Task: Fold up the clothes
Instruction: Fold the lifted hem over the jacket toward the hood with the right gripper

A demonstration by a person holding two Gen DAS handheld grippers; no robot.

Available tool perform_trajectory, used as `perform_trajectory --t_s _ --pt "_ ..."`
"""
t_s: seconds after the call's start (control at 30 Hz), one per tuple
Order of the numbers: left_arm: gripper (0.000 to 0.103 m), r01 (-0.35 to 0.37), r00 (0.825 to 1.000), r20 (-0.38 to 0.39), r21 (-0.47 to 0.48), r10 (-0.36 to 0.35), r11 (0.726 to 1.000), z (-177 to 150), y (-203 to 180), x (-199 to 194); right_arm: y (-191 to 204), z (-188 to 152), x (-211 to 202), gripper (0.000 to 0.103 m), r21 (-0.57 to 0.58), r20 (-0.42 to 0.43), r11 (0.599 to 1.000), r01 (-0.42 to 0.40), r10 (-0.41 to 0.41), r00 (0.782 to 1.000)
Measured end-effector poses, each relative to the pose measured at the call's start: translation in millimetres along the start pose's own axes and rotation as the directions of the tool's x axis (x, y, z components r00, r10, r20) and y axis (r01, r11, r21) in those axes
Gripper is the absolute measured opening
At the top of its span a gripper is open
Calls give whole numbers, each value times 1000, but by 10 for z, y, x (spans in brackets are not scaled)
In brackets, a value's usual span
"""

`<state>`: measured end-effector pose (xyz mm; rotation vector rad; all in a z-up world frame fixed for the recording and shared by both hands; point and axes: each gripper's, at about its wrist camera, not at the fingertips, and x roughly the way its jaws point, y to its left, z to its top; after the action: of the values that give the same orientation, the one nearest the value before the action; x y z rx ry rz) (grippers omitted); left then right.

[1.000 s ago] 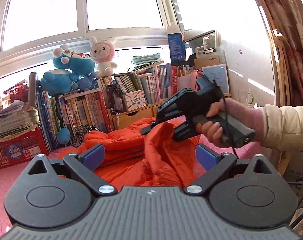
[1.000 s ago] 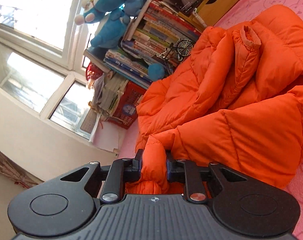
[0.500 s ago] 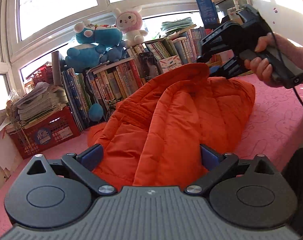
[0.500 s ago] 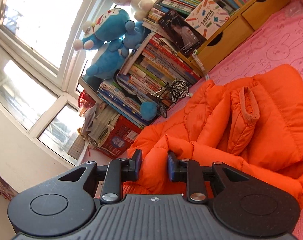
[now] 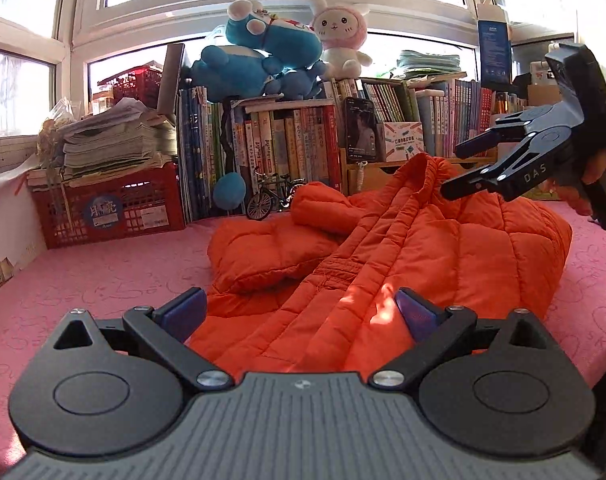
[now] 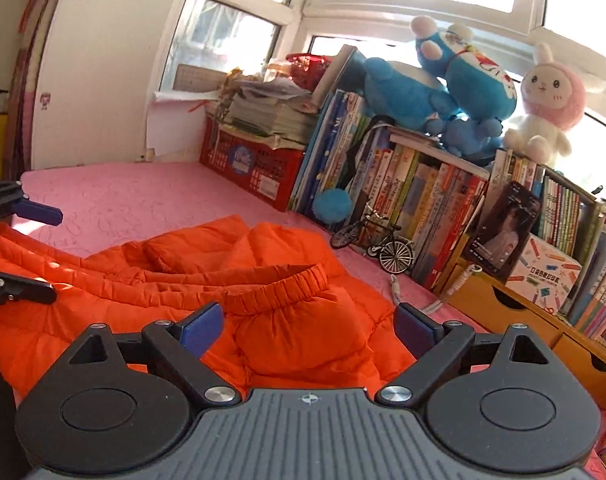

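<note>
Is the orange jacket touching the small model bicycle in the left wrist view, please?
No, the orange jacket lies apart from the model bicycle, with pink cover between them.

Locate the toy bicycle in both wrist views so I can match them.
Left wrist: toy bicycle sits centre, mid-height, on the pink cover in front of the books, just behind the orange jacket.
Right wrist: toy bicycle sits right of centre, mid-height, at the foot of the books, beyond the jacket's elastic cuff.
Shared landmark: the blue pom-pom hanging just left of the bicycle.
</note>
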<state>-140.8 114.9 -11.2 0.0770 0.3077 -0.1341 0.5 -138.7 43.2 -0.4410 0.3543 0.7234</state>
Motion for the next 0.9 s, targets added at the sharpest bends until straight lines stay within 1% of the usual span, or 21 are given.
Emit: perform_trajectory --t_s 0.03,0.07,0.1,0.13,0.17,0.2,0.23,0.33,0.43,0.5,0.57,0.63,0.7,0.77,0.8,0.87,0.9 --pt "101 6 1000 1 -17 -6 1000 -5 36 -26 14 16 119 93 10 -27 1000 -5 5 1000" --pt "101 12 1000 -1 -33 -12 999 -6 69 -44 22 31 232 91 26 -52 1000 -14 16 999" --pt "101 17 1000 -1 -49 -17 999 -8 102 -63 15 40 312 86 57 -66 998 -41 45 997" --pt "101 18 1000 0 -60 -18 998 -11 132 -85 11 50 341 66 86 -64 994 -70 75 995" --pt "101 17 1000 2 -71 -17 997 -9 161 -108 24 63 334 47 93 -56 993 -75 81 995" --pt "101 16 1000 3 -81 -15 997 -6 189 -130 63 76 294 37 84 -45 995 -62 66 997" --pt "101 14 1000 6 -88 -13 996 0 215 -151 98 92 250 20 74 -34 996 -47 50 998" --pt "101 12 999 30 -108 -9 994 53 297 -238 75 164 36 19 86 11 996 -7 6 1000" --pt "101 32 997 80 -118 -22 993 130 355 -348 -40 227 -113 19 129 50 991 31 -37 998" --pt "102 44 993 113 -124 -30 991 181 387 -393 -143 232 -184 19 161 73 983 87 -100 992" --pt "103 56 989 141 -132 -37 990 232 417 -419 -283 224 -237 19 214 87 965 150 -172 981" --pt "103 66 985 167 -138 -42 988 280 446 -439 -486 199 -296 19 293 96 931 218 -255 962" --pt "103 58 986 163 -138 -35 989 302 456 -387 -718 154 -338 19 375 92 883 284 -340 936" --pt "103 48 989 147 -136 -28 990 307 446 -293 -935 73 -352 19 441 74 827 349 -420 904" --pt "103 44 990 140 -135 -25 990 307 442 -248 -1036 18 -345 19 467 56 799 378 -454 889" --pt "103 37 992 121 -134 -20 990 294 420 -146 -1215 -128 -266 19 505 -10 754 420 -482 876" --pt "103 30 994 104 -134 -16 991 296 399 -74 -1290 -218 -183 20 516 -54 737 437 -481 875"
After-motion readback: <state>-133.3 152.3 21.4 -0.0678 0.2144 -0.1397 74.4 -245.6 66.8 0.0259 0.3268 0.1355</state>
